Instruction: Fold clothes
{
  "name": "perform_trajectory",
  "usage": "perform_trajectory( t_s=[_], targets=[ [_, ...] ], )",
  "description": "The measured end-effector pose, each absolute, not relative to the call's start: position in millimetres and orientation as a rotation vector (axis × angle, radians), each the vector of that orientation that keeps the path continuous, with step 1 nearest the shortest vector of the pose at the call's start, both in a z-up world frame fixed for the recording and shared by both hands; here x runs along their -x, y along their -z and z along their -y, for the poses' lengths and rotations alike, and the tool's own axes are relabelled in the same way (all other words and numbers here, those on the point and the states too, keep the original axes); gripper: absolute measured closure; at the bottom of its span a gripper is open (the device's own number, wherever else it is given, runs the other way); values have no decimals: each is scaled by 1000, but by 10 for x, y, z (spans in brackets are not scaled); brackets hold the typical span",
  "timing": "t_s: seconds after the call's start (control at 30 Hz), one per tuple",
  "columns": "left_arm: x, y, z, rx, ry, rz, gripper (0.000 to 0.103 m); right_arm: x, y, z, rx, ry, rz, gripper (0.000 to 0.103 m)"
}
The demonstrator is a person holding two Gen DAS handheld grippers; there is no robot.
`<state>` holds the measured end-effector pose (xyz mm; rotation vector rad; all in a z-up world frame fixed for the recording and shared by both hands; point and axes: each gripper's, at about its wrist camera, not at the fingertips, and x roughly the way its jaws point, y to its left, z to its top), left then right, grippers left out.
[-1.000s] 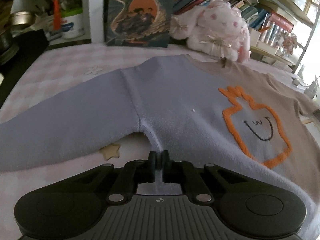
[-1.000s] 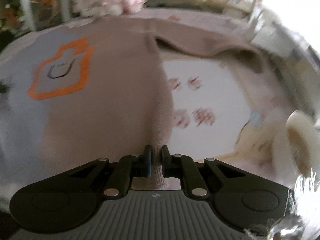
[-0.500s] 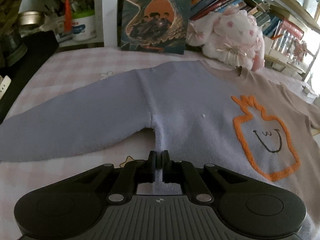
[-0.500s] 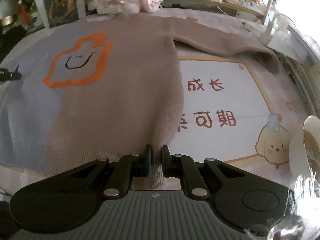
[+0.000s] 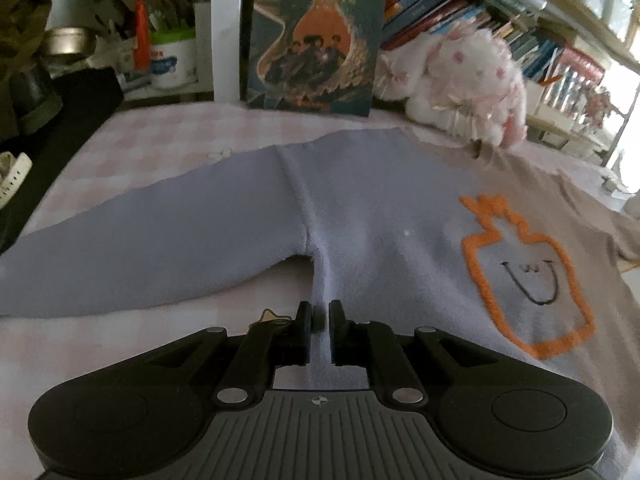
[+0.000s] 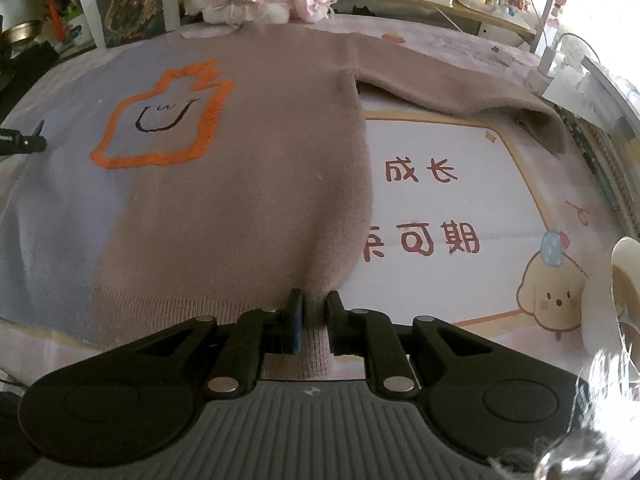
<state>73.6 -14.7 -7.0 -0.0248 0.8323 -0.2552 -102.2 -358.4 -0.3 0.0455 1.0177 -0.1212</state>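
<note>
While both claws pinch its near hem, the sweater (image 5: 372, 208) lies flat.
Left claw (image 5: 319, 320) is nearly closed on the lilac edge, right claw (image 6: 313, 312) on the tan ribbing; farther off, sleeves spread left and right toward the plush rabbit (image 5: 468, 80).

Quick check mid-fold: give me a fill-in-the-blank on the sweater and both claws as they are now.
1. The sweater lies ____ on the table.
2. The right claw grips the sweater's ____ hem corner.
3. The left claw grips the ____ half's hem.
4. The outline on the chest is ____.

Missing words: flat; brown; lilac; orange
</note>
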Motion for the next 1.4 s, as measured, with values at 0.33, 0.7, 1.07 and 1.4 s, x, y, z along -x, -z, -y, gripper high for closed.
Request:
perform_trajectory(
  t_s=[0.33, 0.7, 1.07, 1.4],
  targets=[
    [-379, -70, -330, 82, 138, -795, 70, 961, -204, 3396, 46, 118, -902, 46],
    [-174, -51, -1090, 167, -110, -748, 50, 593, -204, 2788, 102, -13, -830, 29],
    [-297, 36, -1720, 347, -250, -660, 47, 616, -103, 2473, 112, -20, -844, 16],
    [-644, 226, -2074, 493, -342, -638, 53, 686, -146, 2493, 102, 38, -867, 16]
  ],
)
